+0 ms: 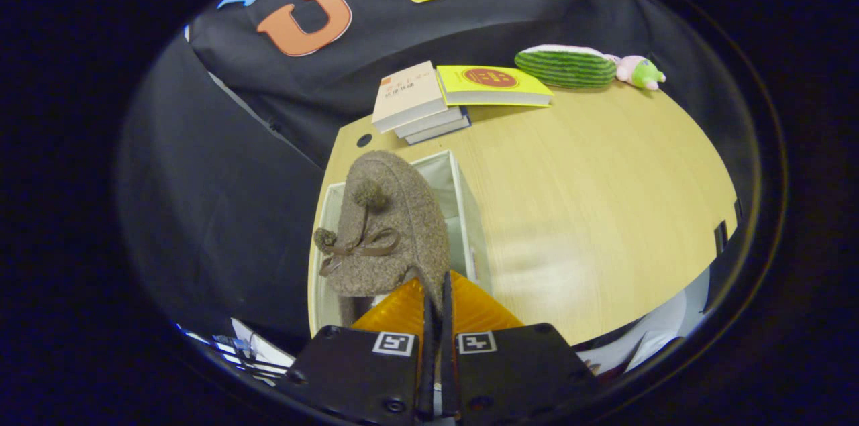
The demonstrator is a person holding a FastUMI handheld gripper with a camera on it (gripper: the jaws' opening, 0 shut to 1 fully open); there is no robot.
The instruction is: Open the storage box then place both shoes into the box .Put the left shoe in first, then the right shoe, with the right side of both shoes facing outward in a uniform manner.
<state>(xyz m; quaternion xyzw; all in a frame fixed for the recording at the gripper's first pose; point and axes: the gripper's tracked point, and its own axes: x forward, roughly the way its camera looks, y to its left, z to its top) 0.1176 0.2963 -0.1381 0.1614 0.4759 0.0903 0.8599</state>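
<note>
The gripper point(436, 298) clenches a brown shoe point(392, 225) by its rim above the open white box point(463, 191) just ahead; lowering it inside looks next.

Brown woolly shoe point(392, 225), white storage box point(463, 204), orange-fingered gripper point(436, 298), green-striped plush point(566, 66).

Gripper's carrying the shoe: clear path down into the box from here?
Probably yes. The gripper has its jaws pinched on the brown shoe, which hangs right over the open white storage box. Nothing sits between them, though the shoe hides most of the box's inside.
</note>
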